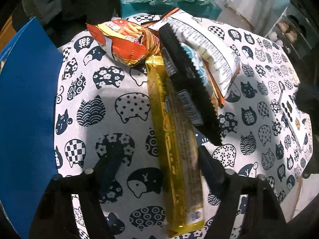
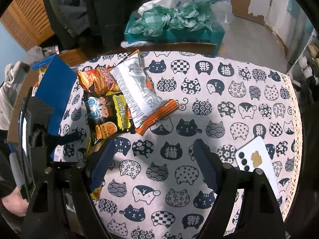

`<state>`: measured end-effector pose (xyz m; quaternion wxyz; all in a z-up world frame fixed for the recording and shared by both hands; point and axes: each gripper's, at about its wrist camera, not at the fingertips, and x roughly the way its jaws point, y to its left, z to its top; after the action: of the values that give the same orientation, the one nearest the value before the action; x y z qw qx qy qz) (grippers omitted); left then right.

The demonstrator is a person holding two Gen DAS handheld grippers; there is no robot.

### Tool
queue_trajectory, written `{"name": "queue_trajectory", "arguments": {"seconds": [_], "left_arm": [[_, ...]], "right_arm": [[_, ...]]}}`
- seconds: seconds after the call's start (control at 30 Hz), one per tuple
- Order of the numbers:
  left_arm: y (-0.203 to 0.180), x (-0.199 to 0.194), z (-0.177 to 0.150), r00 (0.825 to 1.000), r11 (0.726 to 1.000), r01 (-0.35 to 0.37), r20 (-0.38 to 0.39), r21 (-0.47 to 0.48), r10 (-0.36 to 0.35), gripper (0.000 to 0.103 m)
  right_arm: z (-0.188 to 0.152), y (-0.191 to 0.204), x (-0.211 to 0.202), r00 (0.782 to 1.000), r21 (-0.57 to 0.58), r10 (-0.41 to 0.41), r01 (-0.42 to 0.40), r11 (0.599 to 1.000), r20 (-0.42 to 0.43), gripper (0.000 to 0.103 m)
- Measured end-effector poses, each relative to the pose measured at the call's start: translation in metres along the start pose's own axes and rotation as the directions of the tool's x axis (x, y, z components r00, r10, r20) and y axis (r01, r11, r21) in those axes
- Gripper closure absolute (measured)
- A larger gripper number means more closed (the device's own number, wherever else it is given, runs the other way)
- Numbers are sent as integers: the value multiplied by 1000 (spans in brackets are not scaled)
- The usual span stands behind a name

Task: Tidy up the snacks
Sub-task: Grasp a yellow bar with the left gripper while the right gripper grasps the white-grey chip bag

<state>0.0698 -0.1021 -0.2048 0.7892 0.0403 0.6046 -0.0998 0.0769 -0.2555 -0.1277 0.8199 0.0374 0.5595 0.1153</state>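
Note:
A long yellow snack pack (image 1: 175, 139) lies on the cat-print tablecloth (image 1: 111, 107) and runs between the fingers of my left gripper (image 1: 153, 155). It sits close against the right finger (image 1: 211, 167); the left finger stands well clear, so the jaws are open. At the pack's far end lie an orange chips bag (image 1: 123, 43), a black bag (image 1: 187, 91) and a white bag with orange edges (image 1: 207, 47), overlapping. In the right wrist view the same orange bag (image 2: 97, 81), black bag (image 2: 107, 115) and white bag (image 2: 137, 91) lie ahead to the left. My right gripper (image 2: 153, 142) hangs open over bare cloth.
A blue box (image 1: 26, 109) stands at the table's left edge, also seen as the blue box (image 2: 57, 91). A white phone (image 2: 257, 155) lies near the lace-trimmed right edge. Behind the table sits a teal box (image 2: 173, 35) stuffed with green plastic bags.

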Motion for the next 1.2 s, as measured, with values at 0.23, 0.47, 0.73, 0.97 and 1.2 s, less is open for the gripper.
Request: {"name": "queue_trajectory", "arguments": {"seconds": [0.23,0.47,0.73,0.97,1.2], "left_arm": [[17,-10,-7,1000,1000,-27,-9,9,27,55],[31,-12,2,1000,1000,-18,20,-2,18,55],[18,1,23,996,996,-62,64,66,58,45],[13,10,36,993,991,-87,86,100,78,45],[1,9,28,989,978,-122,106,170,105,71]], "right_arm": [[26,9,22,1000,-65,9,-10,998,-12,23],[61,23,52,999,-140,35,-40,989,-34,23],[82,34,88,998,-167,3,-12,986,-58,23],[85,23,111,997,-121,0,-10,993,-81,24],[81,4,119,992,-44,37,-43,998,-120,56]]}}
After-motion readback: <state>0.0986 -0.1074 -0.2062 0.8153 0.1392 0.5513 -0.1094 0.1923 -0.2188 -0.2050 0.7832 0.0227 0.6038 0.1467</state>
